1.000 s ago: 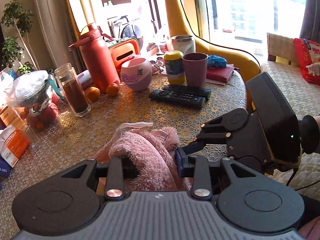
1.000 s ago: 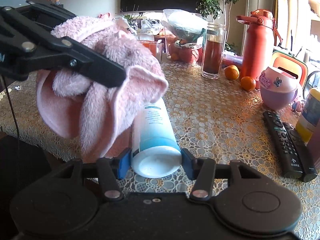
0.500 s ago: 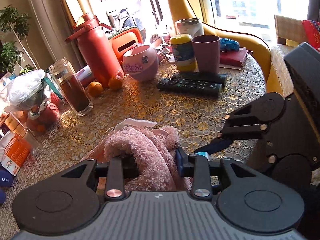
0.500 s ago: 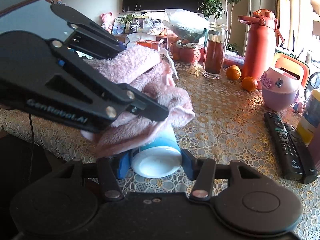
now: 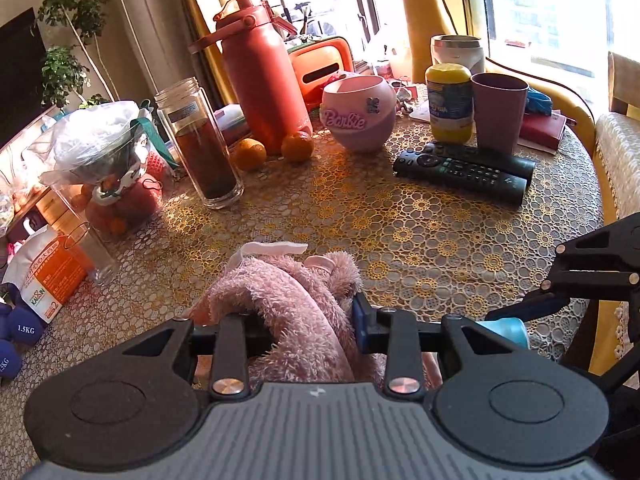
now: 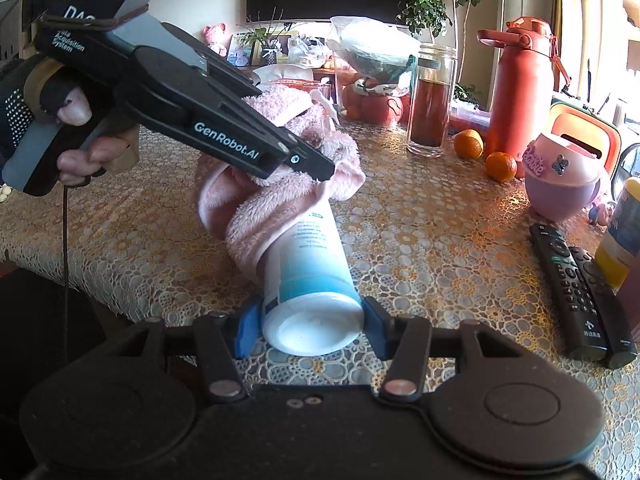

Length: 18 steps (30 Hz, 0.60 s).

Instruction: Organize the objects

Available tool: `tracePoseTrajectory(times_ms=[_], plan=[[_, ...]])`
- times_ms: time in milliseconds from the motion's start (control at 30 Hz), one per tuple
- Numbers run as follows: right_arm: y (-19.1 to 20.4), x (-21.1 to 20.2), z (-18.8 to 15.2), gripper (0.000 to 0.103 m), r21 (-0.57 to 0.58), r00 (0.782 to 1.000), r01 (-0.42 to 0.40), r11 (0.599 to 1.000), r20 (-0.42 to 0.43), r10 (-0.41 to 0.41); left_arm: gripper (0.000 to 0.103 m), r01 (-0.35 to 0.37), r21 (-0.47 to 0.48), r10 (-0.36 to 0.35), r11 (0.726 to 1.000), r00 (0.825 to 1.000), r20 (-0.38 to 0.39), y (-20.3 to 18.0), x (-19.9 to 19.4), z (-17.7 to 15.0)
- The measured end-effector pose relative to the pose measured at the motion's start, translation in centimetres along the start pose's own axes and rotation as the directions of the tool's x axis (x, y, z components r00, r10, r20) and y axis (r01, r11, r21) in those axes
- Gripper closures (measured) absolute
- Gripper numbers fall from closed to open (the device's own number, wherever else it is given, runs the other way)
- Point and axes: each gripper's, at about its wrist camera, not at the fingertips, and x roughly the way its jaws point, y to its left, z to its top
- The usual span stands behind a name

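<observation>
A fluffy pink cloth is clamped in my left gripper, which is shut on it just above the lace tablecloth. In the right wrist view the cloth wraps over the far end of a white and blue tube. My right gripper is shut on the tube's capped end. The left gripper reaches in from the left there. The right gripper's fingers and the tube's blue end show at the right of the left wrist view.
On the table stand a red flask, a glass jar of dark liquid, two oranges, a pink Barbie bowl, a yellow-lidded jar, a mauve cup and two remotes. A bagged fruit container stands left.
The left gripper with the cloth has swung left and away from the right gripper, drawing the cloth partly off the tube. More of the tube shows. The right gripper holds still.
</observation>
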Motion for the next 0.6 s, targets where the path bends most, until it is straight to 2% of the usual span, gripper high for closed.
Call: tracePoseTrajectory(times_ms=[67,200,367,600], plan=[[0.0,0.0,0.0,0.051,-0.003,1.000,0.002,1.000,0.000,-0.002,0.070,-0.025,-0.005,0.025,1.000,1.000,-0.001,0.1,0.1,0.0],[0.1,0.0,0.0,0.051,-0.008,1.000,0.006,1.000,-0.003,-0.006,0.070,-0.030,-0.031,0.030,0.999,1.000,-0.002,0.3,-0.5,0.1],[0.2,0.0,-0.1,0.051,-0.010,1.000,0.010,1.000,-0.006,-0.010,0.070,0.001,-0.059,0.000,0.998,1.000,0.025,0.4,-2.7,-0.2],[0.2,0.0,0.0,0.051,-0.012,1.000,0.011,1.000,-0.007,-0.011,0.070,0.044,-0.013,-0.042,0.999,0.993,0.109,-1.0,-7.4,-0.7]])
